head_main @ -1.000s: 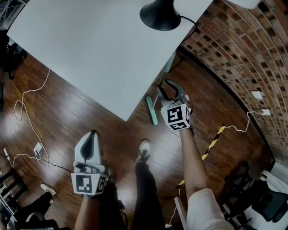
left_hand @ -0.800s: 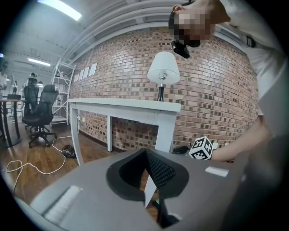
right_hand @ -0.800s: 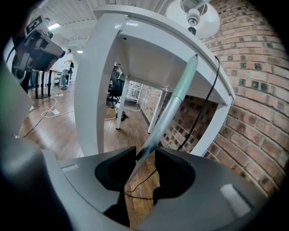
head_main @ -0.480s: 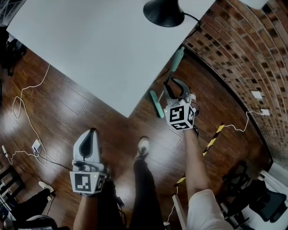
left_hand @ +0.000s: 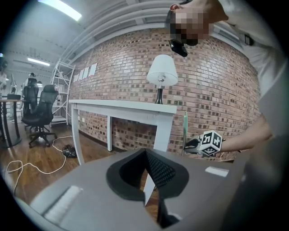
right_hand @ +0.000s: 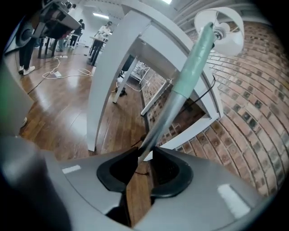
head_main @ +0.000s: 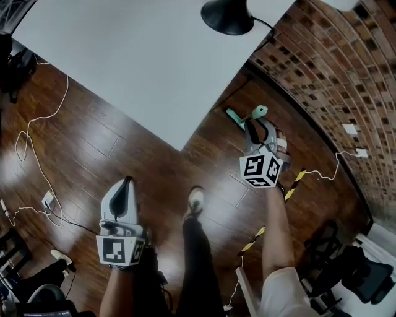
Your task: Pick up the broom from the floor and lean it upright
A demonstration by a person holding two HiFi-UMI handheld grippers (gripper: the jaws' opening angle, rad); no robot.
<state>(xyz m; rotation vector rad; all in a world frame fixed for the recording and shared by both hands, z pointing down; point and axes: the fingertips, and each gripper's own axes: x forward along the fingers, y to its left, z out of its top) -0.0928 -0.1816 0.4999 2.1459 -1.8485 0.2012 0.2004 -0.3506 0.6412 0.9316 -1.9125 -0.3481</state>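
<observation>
Entry, task status: pick-up done, leaning not yet. Item: broom (head_main: 259, 112), up off its flat lie on the floor (head_main: 93, 155), shaft near vertical, so head view sees it almost end-on, green grip uppermost, teal head at 9 o'clock of the grip; stands at approx 1 o'clock from the person's shoe (head_main: 197, 201), betw. corner of white table (head_main: 124, 62) and brick wall (head_main: 322, 68); left gripper view confirms shaft upright, near the table's leg; whether the teal head touches the floor: can't tell. Item: right gripper (head_main: 253, 125), clenched on the broom's thin grey shaft below the green sleeve; jaws have just been closing w/ shaft betw. them; right gripper view shows shaft running from the jaw tips up toward 1 o'clock. Item: left gripper (head_main: 128, 182), jaws together, nothing in them, at 7 o'clock of head view, well apart from broom. Also present: black lamp base (head_main: 226, 17) on table at 12 o'clock; yellow-black tape (head_main: 291, 189) on floor at 4 o'clock; white cables (head_main: 37, 142) at 9 o'clock. Remaining (est.): bring broom to a support, prob. wall at 2 o'clock or table edge, rest grip end against it w/ head on floor, check it stays, then release; broom not seen touching either support, so approx half done
</observation>
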